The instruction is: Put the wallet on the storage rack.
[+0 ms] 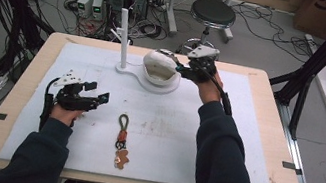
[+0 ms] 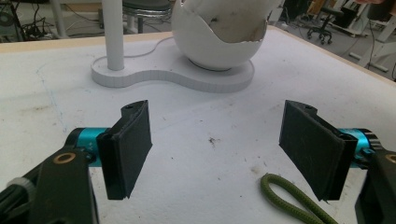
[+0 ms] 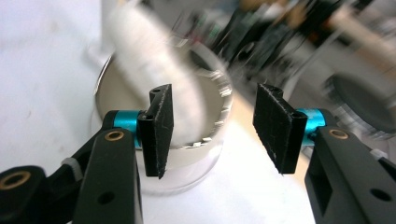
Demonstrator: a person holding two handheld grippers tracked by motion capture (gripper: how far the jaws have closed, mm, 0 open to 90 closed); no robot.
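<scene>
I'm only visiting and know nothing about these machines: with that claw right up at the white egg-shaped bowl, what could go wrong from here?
1. The right claw is open at the jagged rim of the white eggshell bowl; a nudge might tip it off its white stand.
2. The thin post stands close by and could get bumped.
3. The left claw hovers open near the keychain; a careless sweep could drag its green cord.

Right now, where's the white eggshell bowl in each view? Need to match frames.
High view: the eggshell bowl sits top centre on the white stand base, just left of the right hand-held gripper.
Left gripper view: top centre, beyond the open jaws.
Right gripper view: blurred, centre, behind the open jaws.
Shared landmark: the white post beside the bowl.
</scene>
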